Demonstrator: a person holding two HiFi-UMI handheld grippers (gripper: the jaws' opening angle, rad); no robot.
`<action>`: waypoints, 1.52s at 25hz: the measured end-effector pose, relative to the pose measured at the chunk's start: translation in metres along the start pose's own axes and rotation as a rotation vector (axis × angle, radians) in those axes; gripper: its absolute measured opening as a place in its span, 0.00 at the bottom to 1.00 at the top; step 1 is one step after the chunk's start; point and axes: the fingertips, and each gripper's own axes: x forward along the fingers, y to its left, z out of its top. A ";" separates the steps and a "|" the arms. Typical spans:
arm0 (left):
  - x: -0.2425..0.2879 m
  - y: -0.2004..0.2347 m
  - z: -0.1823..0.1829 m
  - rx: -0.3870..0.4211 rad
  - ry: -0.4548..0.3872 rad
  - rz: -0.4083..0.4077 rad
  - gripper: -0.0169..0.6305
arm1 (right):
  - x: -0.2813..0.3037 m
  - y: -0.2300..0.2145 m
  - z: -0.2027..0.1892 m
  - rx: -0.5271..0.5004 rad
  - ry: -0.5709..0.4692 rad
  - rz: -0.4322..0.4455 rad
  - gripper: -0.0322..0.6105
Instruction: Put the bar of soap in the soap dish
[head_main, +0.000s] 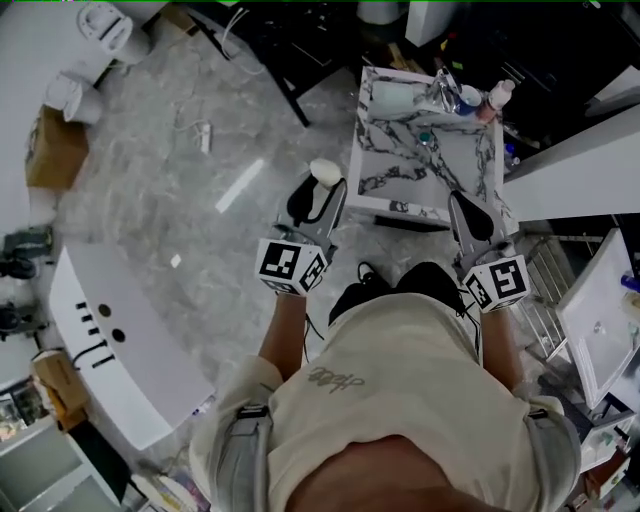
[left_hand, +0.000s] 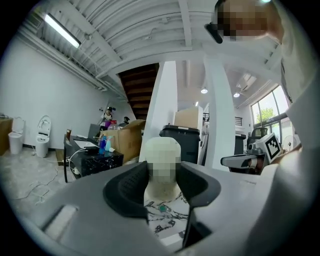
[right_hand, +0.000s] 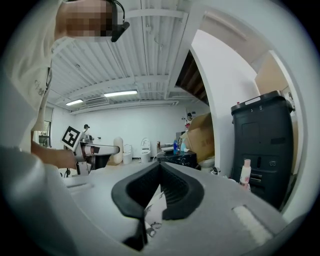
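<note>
Two grippers | left gripper (left_hand: 161, 172) clamps bar of soap (left_hand: 161, 150) | right gripper (right_hand: 159, 170) closed, empty | step: carry | next, likely: find soap dish on marble tabletop (head_main: 462, 160) ahead

Bright, even indoor light from ceiling tube lamps (left_hand: 61, 30); glare streak on floor (head_main: 240, 186). Both gripper views fisheye-bent, black corners, near foreground soft. Head view sharp.

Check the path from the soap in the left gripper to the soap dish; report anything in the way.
Nothing visible blocks it. The left gripper holds the bar of soap off the marble counter's left edge; the white soap dish sits at its back left corner, with faucet and bottles standing to its right.
</note>
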 end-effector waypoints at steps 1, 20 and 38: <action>0.003 0.003 -0.001 -0.007 0.002 -0.006 0.33 | 0.001 -0.003 -0.002 -0.011 0.004 -0.015 0.05; 0.124 0.000 0.017 0.102 0.087 -0.081 0.33 | 0.074 -0.100 -0.001 -0.099 -0.056 -0.001 0.05; 0.245 -0.003 -0.014 0.156 0.230 -0.247 0.33 | 0.050 -0.190 -0.023 0.021 -0.046 -0.113 0.05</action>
